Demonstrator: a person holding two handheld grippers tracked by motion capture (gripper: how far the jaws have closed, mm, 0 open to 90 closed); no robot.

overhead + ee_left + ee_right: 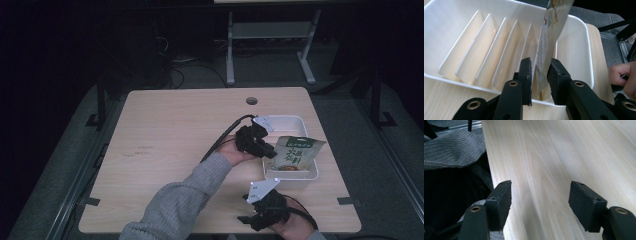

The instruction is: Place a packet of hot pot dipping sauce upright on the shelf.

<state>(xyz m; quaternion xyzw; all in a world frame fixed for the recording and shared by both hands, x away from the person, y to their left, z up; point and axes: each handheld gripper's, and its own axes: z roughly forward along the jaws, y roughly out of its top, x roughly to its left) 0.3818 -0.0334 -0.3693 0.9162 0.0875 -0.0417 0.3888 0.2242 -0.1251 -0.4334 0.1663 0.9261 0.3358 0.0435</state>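
Pouch (549,32) is stood in the white divided tray (579,50), centre-right of the frame, between the left gripper (539,75) pads, parted narrowly, apparently released. Right gripper (540,205) is held wide, empty. Next: withdrawal without tipping.

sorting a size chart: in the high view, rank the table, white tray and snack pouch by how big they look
1. table, by far the largest
2. white tray, divided by slats
3. snack pouch, standing in the tray and covering part of it, yet it looks smaller than the tray
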